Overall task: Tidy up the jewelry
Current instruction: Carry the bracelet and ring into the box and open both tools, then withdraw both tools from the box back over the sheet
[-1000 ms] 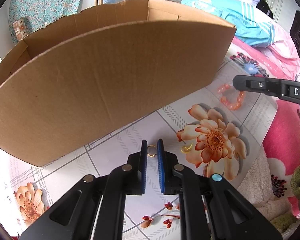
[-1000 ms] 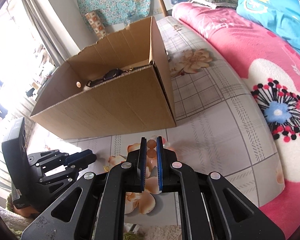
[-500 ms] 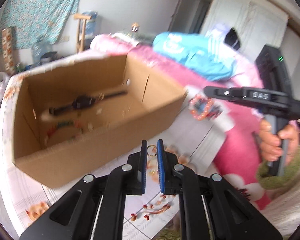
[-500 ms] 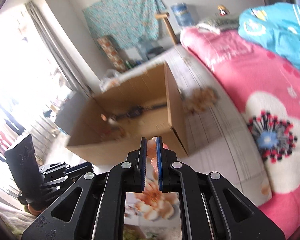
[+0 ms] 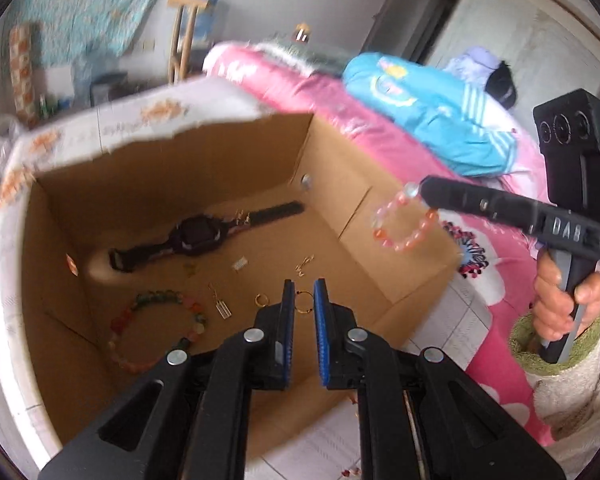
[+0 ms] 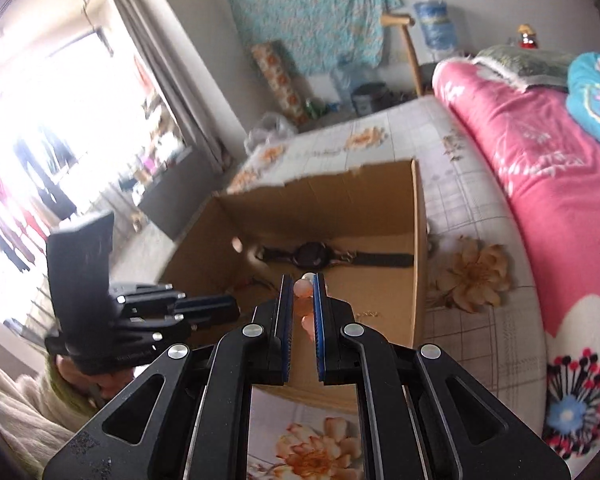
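An open cardboard box (image 5: 412, 276) (image 6: 419, 248) stands on the bed. My left gripper (image 5: 303, 285) hovers over its near edge, shut on a small gold ring (image 5: 304, 302). My right gripper (image 6: 303, 280) (image 5: 424, 191) is shut on a pink and orange bead bracelet (image 5: 400, 224) (image 6: 303, 289) that dangles above the box's right side. On the box floor lie a black watch (image 5: 196, 236) (image 6: 320, 257), a multicoloured bead bracelet (image 5: 156, 326), another gold ring (image 5: 261, 300) and several small earrings.
The box rests on a flower-print sheet (image 6: 476, 216) beside a pink floral blanket (image 5: 380, 128) (image 6: 548, 168). A turquoise jacket (image 5: 428, 120) lies on the blanket. A person's hand (image 5: 560, 304) grips the right handle. A window with curtains (image 6: 60, 128) is at the left.
Both grippers have risen from the sheet with their pieces and moved over the box, so its inside now shows. The bracelet hangs from the right gripper in the air.
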A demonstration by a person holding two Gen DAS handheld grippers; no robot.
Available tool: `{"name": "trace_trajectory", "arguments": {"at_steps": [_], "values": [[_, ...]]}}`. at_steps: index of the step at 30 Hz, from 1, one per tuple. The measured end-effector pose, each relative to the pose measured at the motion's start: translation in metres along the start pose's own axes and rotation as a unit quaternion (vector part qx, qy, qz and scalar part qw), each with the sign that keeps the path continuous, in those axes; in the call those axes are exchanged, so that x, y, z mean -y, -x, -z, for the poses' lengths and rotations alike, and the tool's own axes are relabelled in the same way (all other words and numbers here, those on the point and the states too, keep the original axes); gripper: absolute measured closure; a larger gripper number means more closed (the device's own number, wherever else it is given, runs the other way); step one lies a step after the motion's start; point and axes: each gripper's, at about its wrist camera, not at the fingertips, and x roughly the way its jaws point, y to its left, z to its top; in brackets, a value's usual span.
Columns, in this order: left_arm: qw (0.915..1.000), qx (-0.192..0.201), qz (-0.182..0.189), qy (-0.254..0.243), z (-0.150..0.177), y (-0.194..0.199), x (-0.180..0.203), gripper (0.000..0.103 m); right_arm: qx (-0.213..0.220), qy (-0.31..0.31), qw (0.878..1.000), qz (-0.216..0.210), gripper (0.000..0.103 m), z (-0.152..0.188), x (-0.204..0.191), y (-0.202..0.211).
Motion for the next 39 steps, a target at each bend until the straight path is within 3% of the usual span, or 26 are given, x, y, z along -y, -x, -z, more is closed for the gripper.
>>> {"name": "trace_trajectory", "arguments": {"at_steps": [6,7,9,10,14,23,29,31,35,39], "values": [[0.9985,-0.046,-0.013,0.024,0.002,-0.027,-0.01,0.092,-0.075,0.061,0.995,0.039,0.094,0.006,-0.008,-0.043],[0.9983,-0.051,-0.014,0.027,0.002,-0.029,-0.011,0.088,-0.088,0.071,0.993,0.035,0.094,0.009,-0.012,-0.047],[0.9977,-0.057,-0.019,0.032,0.005,-0.03,-0.012,0.071,-0.097,0.08,0.992,0.028,0.092,0.014,-0.017,-0.05],[0.9978,-0.055,-0.019,0.031,0.005,-0.031,-0.012,0.069,-0.097,0.085,0.991,0.027,0.092,0.016,-0.02,-0.05],[0.9981,-0.042,-0.029,0.035,0.006,-0.025,-0.014,0.058,-0.082,0.059,0.995,0.022,0.091,0.017,-0.012,-0.041],[0.9976,0.026,-0.054,0.034,0.01,0.021,-0.006,0.039,0.02,-0.03,0.999,0.028,0.076,0.023,0.005,0.029],[0.9921,0.092,-0.077,0.035,0.02,0.064,0.005,0.015,0.054,-0.048,0.996,0.049,0.053,0.042,-0.009,0.048],[0.9879,0.113,-0.099,0.036,0.023,0.077,0.009,0.006,0.064,-0.045,0.995,0.059,0.04,0.048,-0.019,0.051],[0.9751,0.15,-0.159,0.037,0.033,0.098,0.02,0.005,0.07,-0.021,0.993,0.098,0.023,0.053,-0.041,0.051],[0.9662,0.145,-0.204,0.06,0.039,0.103,0.022,0.005,0.068,0.013,0.987,0.146,0.01,0.059,-0.06,0.044]]}}
